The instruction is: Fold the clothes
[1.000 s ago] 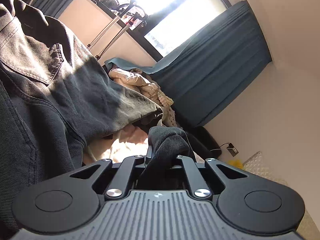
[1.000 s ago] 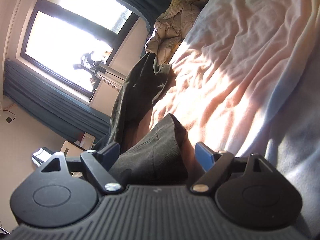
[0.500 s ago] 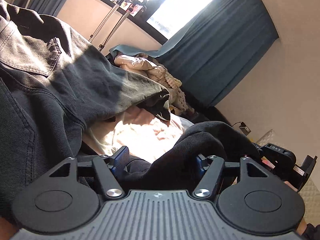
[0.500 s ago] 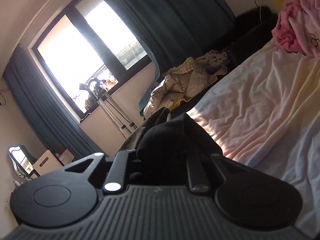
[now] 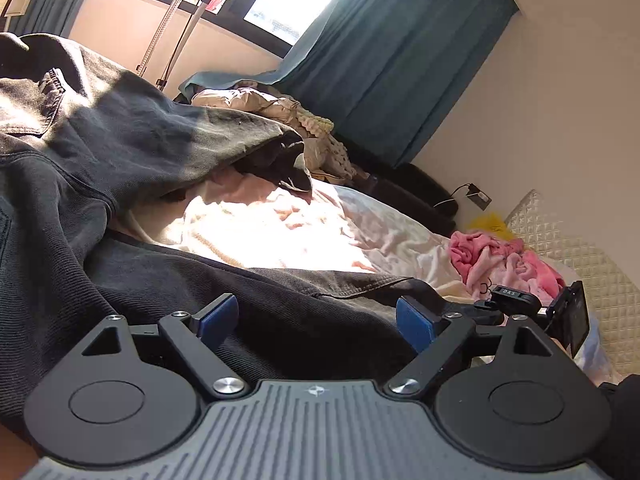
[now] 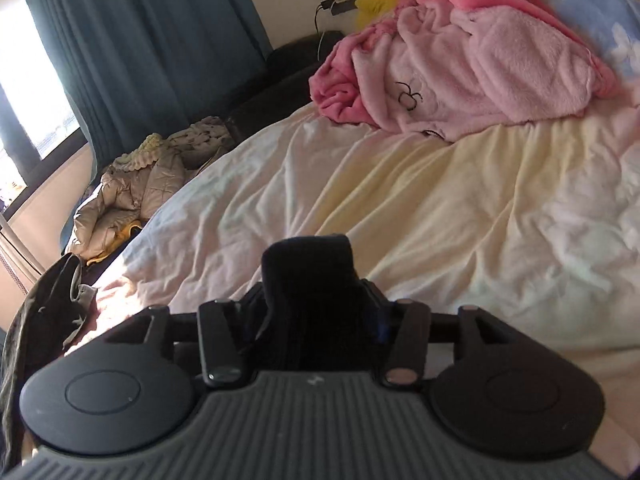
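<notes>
Dark grey jeans (image 5: 104, 148) lie spread over the bed, filling the left of the left wrist view, with one leg running across in front of my left gripper (image 5: 316, 316). That gripper is open, its blue pads (image 5: 218, 316) wide apart over the dark denim. My right gripper (image 6: 316, 304) is shut on a bunched fold of the dark jeans (image 6: 308, 268) and holds it above the bed sheet (image 6: 400, 184). The right gripper's body also shows at the right of the left wrist view (image 5: 532, 312).
A pink fleece garment (image 6: 460, 64) lies crumpled near the quilted headboard (image 5: 580, 264). A beige puffer jacket (image 6: 136, 184) sits beside the bed under the blue curtain (image 5: 396, 64). A wall socket with a cable (image 5: 476, 196) is by the headboard.
My left gripper was shut on the denim, then opened and let it go. My right gripper closed on a fold of the jeans and swung toward the headboard.
</notes>
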### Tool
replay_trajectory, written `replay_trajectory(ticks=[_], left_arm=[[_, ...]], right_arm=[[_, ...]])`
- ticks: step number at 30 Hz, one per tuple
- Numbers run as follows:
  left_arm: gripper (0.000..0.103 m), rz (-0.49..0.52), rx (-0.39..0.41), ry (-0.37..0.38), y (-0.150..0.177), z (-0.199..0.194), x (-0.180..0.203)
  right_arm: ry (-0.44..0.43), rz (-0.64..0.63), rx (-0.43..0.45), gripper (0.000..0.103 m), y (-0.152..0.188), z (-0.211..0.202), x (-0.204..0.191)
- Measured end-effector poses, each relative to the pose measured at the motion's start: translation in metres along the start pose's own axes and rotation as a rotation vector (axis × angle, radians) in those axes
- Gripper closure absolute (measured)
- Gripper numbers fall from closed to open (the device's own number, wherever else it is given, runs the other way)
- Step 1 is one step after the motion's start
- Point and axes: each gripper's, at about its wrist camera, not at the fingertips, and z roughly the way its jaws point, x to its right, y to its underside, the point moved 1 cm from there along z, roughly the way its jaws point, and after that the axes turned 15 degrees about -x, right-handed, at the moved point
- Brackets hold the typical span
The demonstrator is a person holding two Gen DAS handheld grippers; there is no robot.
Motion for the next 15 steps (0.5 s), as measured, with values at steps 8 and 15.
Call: replay_trajectory(ticks=[8,15], left_arm=[[0.015,0.014,0.028,-0.069,0.004,0.003,0.000],[0.015,-0.019,0.100,-0.145,0.008,-0.023,0.000]], right_arm=[[-0.159,0.123,-0.002,0.029,0.033,-0.032,0.061],[-0.418,0.315,-0.246,0.029,0.048,-0.017,0.062]])
